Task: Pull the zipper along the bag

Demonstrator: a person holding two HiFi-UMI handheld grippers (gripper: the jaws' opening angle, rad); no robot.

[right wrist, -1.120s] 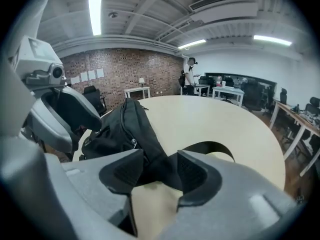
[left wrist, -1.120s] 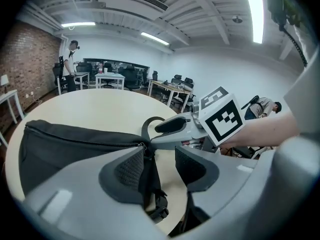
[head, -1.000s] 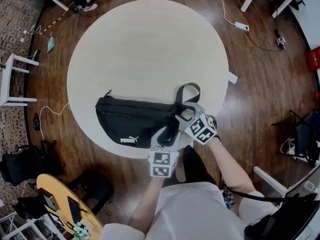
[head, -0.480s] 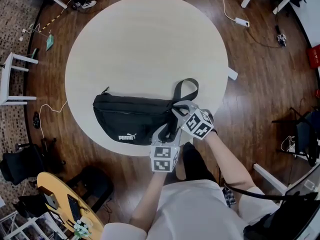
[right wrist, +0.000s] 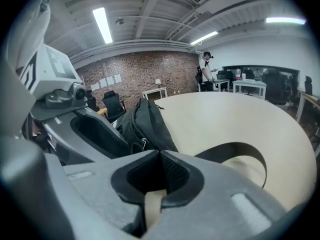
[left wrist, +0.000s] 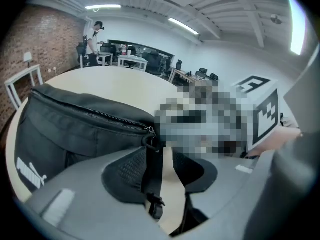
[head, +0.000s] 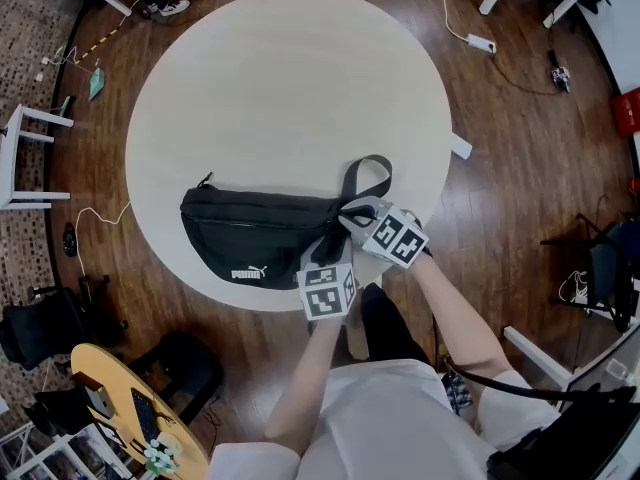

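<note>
Nearest, the left gripper [left wrist: 162,160] has its jaws apart, just closing, with a black strap [left wrist: 153,176] between them, hanging at the zipper's [left wrist: 100,115] end. The right gripper's [right wrist: 160,153] jaws are together at the bag's [head: 255,238] right end. The bag lies near the round table's [head: 290,88] front edge.

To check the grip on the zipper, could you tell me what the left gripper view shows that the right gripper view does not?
Only the left gripper view: the zipper pull hanging between the left gripper's jaws, which have just been closing but stand apart, and the white logo. Only the right gripper view: the right gripper's jaws shut, and the strap loop. Both: the black bag on the round table.
</note>
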